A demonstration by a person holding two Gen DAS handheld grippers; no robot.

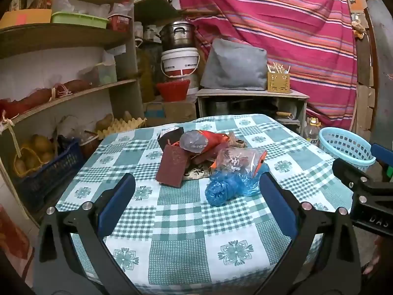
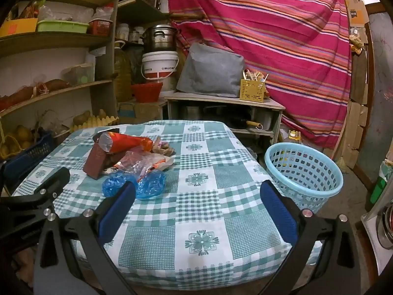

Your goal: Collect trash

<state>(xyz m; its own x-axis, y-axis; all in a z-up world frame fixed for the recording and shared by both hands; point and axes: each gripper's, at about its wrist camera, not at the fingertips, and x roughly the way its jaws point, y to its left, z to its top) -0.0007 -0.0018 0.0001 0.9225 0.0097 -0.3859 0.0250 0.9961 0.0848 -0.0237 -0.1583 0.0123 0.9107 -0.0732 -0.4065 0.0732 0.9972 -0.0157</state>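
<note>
Left wrist view showed the left tongs (image 1: pixel 196 189) released, jaws wide apart and empty, above the checked desk (image 1: pixel 176 233). The trash lay in a heap mid-desk: a maroon box (image 1: pixel 172 167) leaning upright, a red wrapper (image 1: pixel 208 140) behind it, a clear bag (image 1: pixel 235 159) and a blue bag (image 1: pixel 228 186) nearest the tongs. The right tongs (image 2: pixel 196 191) were likewise released and empty. A blue basket (image 2: pixel 304 172) stood beside the desk's right edge, seemingly on the floor.
</note>
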